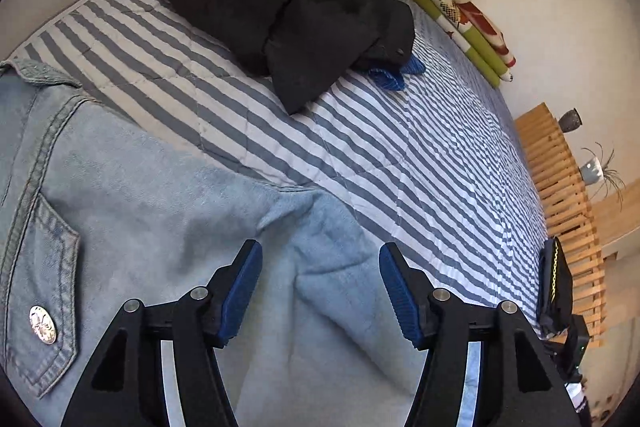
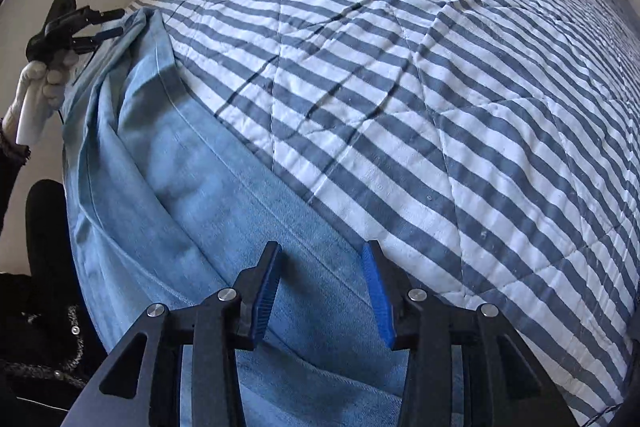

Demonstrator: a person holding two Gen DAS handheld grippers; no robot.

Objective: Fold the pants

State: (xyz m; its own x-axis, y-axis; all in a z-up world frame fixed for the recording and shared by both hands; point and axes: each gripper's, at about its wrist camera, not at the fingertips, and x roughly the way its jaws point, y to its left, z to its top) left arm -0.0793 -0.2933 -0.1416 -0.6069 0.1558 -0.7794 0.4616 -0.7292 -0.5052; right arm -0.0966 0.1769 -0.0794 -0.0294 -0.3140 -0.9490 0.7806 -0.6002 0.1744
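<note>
While both grippers' fingers [image 1: 394, 291] gape empty, jeans [image 2: 192, 195] run off-frame.

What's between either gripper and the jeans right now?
Nothing visible. The left gripper and right gripper are both open directly over the jeans. The black clothes lie farther up the bedspread.

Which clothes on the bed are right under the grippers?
The light blue jeans, spread flat beneath both open grippers; the black pile lies farther off.
</note>
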